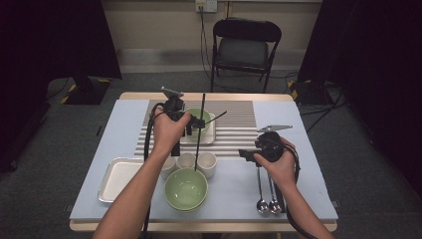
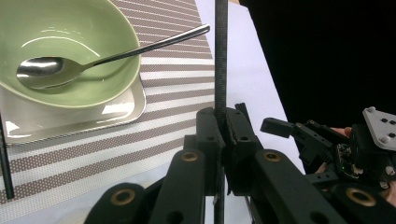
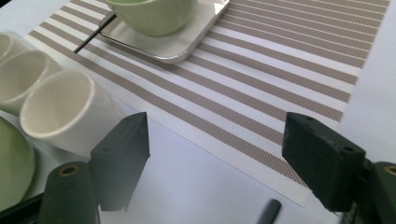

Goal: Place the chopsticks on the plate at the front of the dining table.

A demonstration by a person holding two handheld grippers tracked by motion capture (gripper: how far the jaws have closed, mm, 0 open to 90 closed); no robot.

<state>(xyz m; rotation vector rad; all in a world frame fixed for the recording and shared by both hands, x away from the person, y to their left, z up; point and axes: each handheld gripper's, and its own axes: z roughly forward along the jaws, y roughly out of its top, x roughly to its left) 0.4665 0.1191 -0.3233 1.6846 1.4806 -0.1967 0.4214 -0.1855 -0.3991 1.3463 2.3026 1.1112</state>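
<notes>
My left gripper (image 1: pixel 198 124) (image 2: pixel 223 116) is shut on a thin black stick (image 1: pixel 200 134) (image 2: pixel 221 56), which stands nearly upright across its jaws over the striped placemat (image 1: pixel 239 129). Behind the stick, a green bowl (image 1: pixel 198 115) (image 2: pixel 70 28) sits on a small white tray (image 2: pixel 116 112) with a metal spoon (image 2: pixel 93 60) resting in it. My right gripper (image 1: pixel 247 153) (image 3: pixel 219 149) hovers open over the mat's near edge, nothing between its jaws. Two more spoons (image 1: pixel 266 199) lie on the table below the right hand.
Three white cups (image 1: pixel 191 162) (image 3: pixel 65 107) stand in a row before the mat, with stacked green bowls (image 1: pixel 186 188) in front of them. An empty white tray (image 1: pixel 117 179) lies at the left. Another black stick (image 3: pixel 91 39) lies beside the bowl's tray. A chair (image 1: pixel 244 45) stands beyond the table.
</notes>
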